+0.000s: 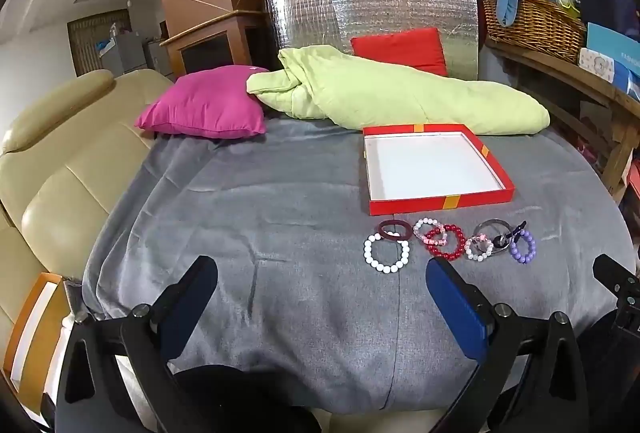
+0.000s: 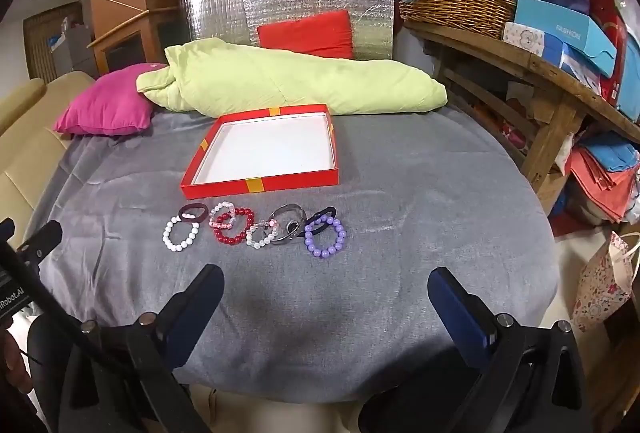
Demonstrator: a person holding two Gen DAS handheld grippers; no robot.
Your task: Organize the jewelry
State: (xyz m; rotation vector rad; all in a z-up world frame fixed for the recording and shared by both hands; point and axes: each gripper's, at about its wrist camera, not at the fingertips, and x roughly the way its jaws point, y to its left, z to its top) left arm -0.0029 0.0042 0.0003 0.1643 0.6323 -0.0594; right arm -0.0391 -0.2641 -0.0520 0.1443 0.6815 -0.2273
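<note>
Behind bracelets [image 2: 256, 229], bare red box [image 2: 264, 185]

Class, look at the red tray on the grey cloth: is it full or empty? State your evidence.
Empty. The red tray shows a bare white floor in both views, and the bracelets all lie on the grey cloth in front of it.

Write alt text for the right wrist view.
A row of bead bracelets and hair ties lies on a grey cloth before an empty red box. The open right gripper hovers nearer the camera, holding nothing.
</note>
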